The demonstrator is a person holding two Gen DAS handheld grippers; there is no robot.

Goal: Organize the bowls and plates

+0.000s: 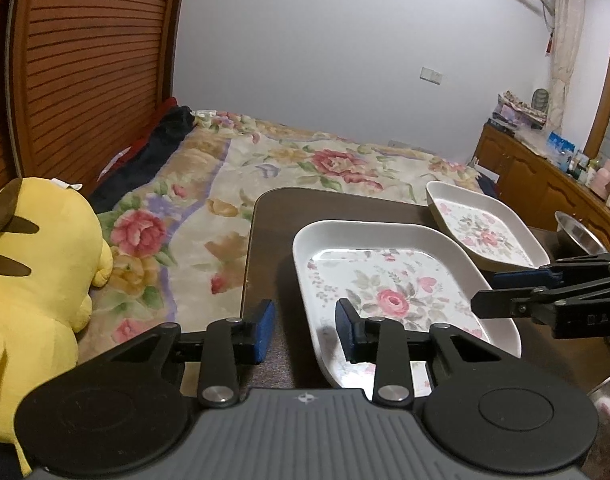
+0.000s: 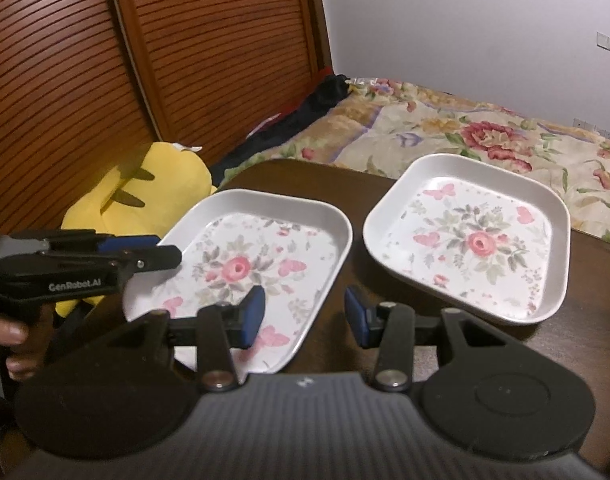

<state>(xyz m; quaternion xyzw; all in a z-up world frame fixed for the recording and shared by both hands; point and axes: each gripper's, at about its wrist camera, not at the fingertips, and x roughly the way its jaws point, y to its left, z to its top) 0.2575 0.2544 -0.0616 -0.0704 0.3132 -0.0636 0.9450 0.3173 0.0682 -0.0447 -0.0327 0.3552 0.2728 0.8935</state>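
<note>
Hardly begun, by the look of it: two floral plates lying apart on the surface, near plate (image 2: 241, 268) by the left edge, far plate (image 2: 473, 240) toward the far right corner, unstacked. Steel bowl (image 1: 579, 236) at the right edge. Left tongs (image 1: 305, 330) and right tongs (image 2: 303, 316) both apart, holding nothing.

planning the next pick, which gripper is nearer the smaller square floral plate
Right. The right gripper sits just in front of the smaller square floral plate; the left gripper straddles the larger floral plate's left rim, farther off.
</note>
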